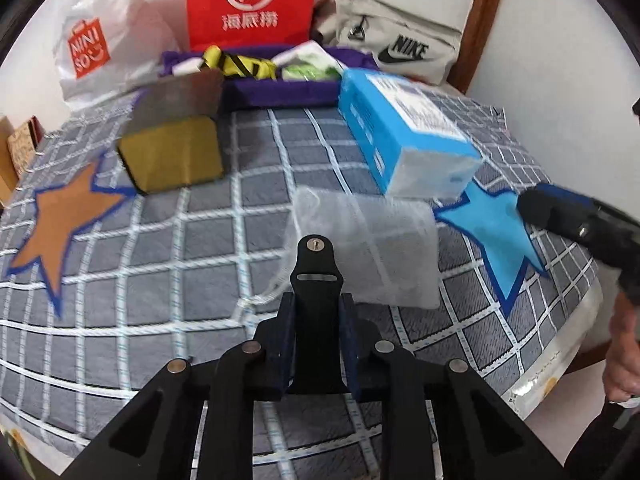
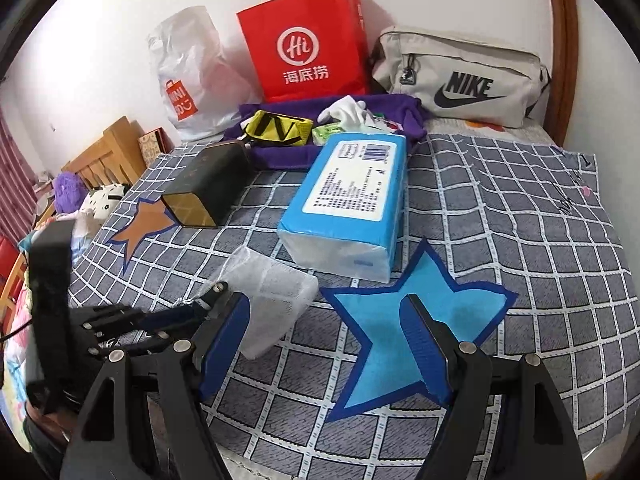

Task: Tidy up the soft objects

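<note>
Checked bed [image 2: 500, 208], tissue pack [image 2: 352, 200] atop

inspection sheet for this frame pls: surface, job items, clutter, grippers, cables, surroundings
Surface: grey checked bedspread with an orange star patch and a blue star patch.
Job's things: blue tissue pack, black-and-gold box, clear mesh pouch, all lying on the spread; purple tray behind, holding small items.
Clutter: red paper bag, white plastic bag, grey Nike bag.
Grippers: left gripper shut, by the pouch; right gripper open over the blue star.
Cables: nothing seen.
Surroundings: white wall, wooden bed frame.
</note>
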